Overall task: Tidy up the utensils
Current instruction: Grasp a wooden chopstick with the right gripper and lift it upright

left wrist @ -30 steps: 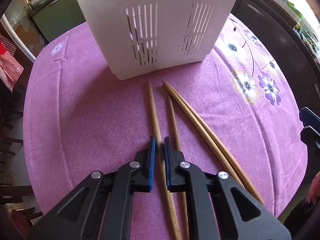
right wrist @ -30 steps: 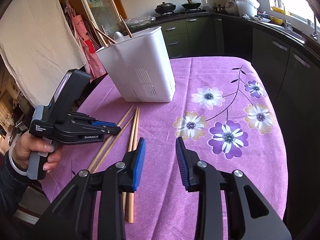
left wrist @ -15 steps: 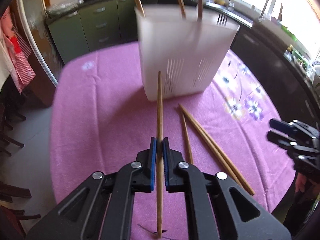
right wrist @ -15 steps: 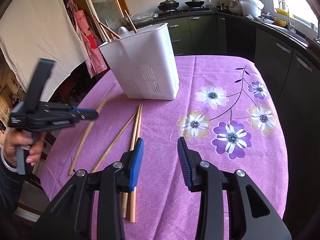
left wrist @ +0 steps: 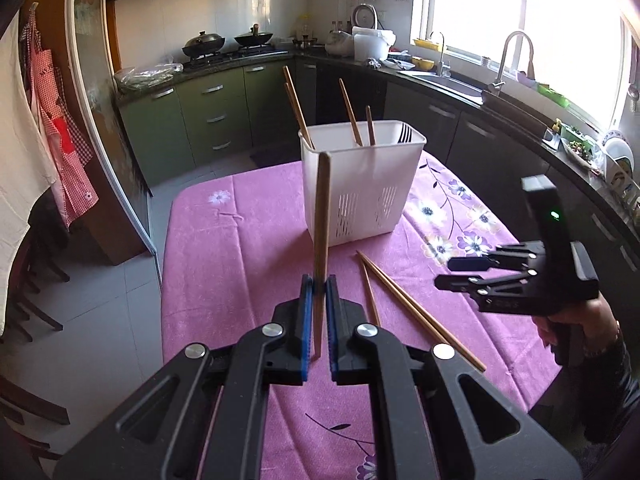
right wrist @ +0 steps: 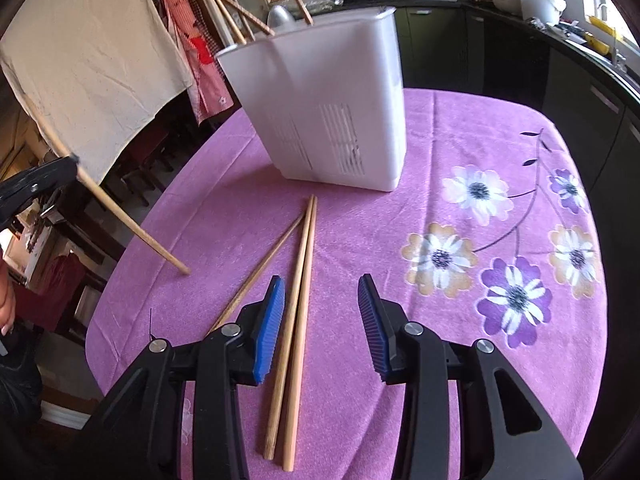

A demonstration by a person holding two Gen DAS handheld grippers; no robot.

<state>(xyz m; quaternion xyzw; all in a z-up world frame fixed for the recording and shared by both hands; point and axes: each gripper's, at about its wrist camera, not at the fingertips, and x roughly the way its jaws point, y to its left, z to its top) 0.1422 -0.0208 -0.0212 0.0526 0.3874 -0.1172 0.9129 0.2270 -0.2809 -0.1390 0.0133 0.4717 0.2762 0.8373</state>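
Note:
My left gripper [left wrist: 316, 284] is shut on a wooden chopstick [left wrist: 321, 216] and holds it nearly upright above the purple tablecloth, short of the white utensil holder [left wrist: 360, 184]. The held chopstick also shows in the right wrist view [right wrist: 120, 210], slanting down from the left gripper [right wrist: 60, 168]. The holder [right wrist: 332, 108] has several chopsticks standing in it. Three chopsticks [right wrist: 296, 272] lie on the cloth in front of it. My right gripper [right wrist: 320, 300] is open and empty, low over the pair of lying chopsticks; it appears in the left wrist view [left wrist: 460, 274] too.
The round table [right wrist: 480, 320] has a purple flowered cloth and drops off at the left and front. Kitchen counters and a sink [left wrist: 440, 76] run behind and to the right. Aprons [left wrist: 60, 140] hang at the left, with chairs [left wrist: 24, 300] beside the table.
My left gripper closed on one chopstick, lifted it off the cloth and tilted it upright, pulling back from the holder. My right gripper moved lower and closer over the lying chopsticks, staying open.

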